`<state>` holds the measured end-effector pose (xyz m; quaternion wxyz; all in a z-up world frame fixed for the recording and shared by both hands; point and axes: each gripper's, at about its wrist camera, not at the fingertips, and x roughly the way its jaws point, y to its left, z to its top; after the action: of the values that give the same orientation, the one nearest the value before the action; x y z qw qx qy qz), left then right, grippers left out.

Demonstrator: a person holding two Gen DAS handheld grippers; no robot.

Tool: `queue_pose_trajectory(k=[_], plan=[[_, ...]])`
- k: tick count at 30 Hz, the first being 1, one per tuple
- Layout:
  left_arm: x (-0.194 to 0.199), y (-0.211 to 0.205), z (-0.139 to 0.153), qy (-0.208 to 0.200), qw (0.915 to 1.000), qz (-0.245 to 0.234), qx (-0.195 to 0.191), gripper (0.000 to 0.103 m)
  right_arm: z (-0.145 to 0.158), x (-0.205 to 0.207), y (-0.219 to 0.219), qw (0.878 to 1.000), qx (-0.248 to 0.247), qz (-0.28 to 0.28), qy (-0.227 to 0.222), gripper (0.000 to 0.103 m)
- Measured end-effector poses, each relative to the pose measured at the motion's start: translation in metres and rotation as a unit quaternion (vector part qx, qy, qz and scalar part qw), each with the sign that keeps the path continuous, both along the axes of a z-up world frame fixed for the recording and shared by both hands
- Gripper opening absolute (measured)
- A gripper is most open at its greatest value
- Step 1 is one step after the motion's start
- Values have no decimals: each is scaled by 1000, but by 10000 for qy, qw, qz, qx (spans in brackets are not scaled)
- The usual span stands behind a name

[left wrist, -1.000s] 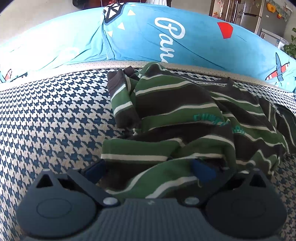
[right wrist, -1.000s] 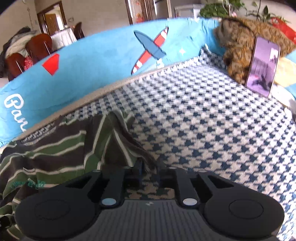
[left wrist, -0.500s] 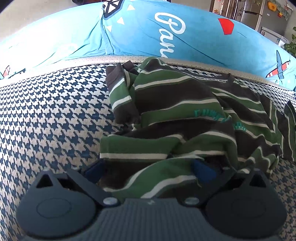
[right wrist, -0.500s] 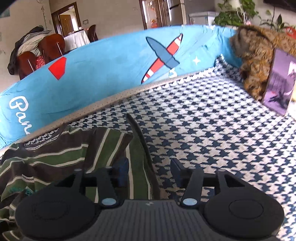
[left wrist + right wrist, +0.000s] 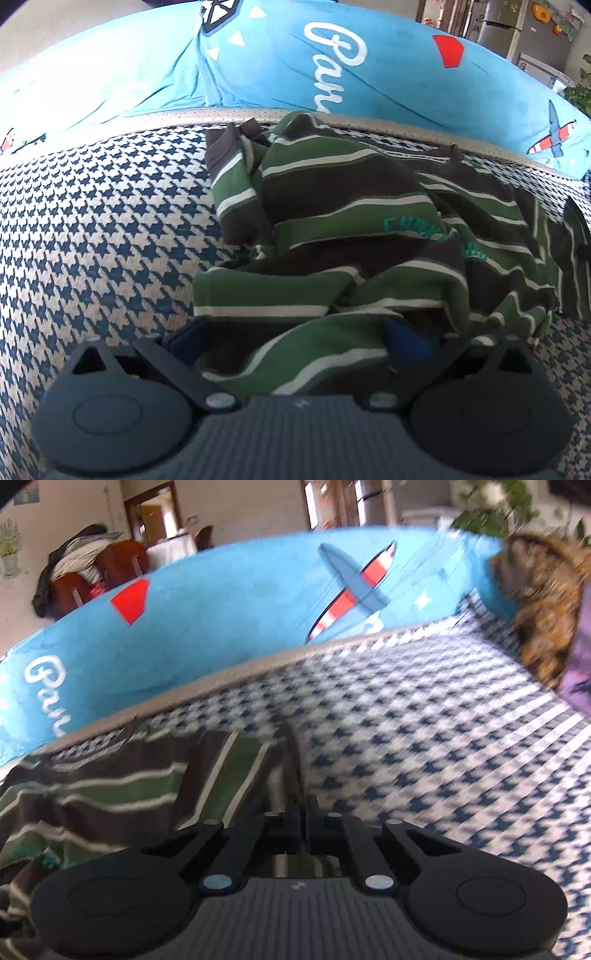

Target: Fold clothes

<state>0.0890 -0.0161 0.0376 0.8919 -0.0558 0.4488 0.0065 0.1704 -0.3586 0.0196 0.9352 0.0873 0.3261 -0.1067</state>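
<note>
On the near edge of the blue-and-cream houndstooth sofa cover (image 5: pixel 92 229), the left view shows the left gripper (image 5: pixel 299 341) with its blue-padded fingers spread wide, a fold of the green, brown and white striped cotton shirt (image 5: pixel 354 229) lying between them; nothing here has shifted over the last second. The shirt sits crumpled in a heap at the middle of the seat, one sleeve bunched at its far left, its far edge near the bright blue printed cushion (image 5: pixel 388 70).

In the right view, the right gripper (image 5: pixel 303 812) has changed: half a second ago its fingers stood apart beside the shirt's right edge, and now they are pressed together on a thin raised ridge of that fabric, the picture blurred by motion. I judge the right-hand edge is now pinched, ready to be drawn out flat or carried over.
</note>
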Motion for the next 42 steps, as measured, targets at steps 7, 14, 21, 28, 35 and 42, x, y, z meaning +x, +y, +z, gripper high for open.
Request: queue_pose_trajectory(k=[7,14,21,28,35,42], plan=[[-5,-9,3,-69,9991,-384,-153,103,8,2,-10,9935,-715,-879,-133,5],[-7,-12,5,-133,9987,-448,-199,103,12,7,-11,9907,-618,-1208,128,10],[-7,-4,12,-369,9988,-256,-178,103,26,-1,30,9992,-253,-249,176,26],[-12,12,18,-688,9975,55,139,103,27,-30,87,9930,780,769,441,32],[-34,29,13,-642,9975,284,-89,103,16,-75,138,9875,645,1305,603,38],[-65,30,12,-761,9966,305,-128,103,5,-120,147,9862,607,1415,605,40]])
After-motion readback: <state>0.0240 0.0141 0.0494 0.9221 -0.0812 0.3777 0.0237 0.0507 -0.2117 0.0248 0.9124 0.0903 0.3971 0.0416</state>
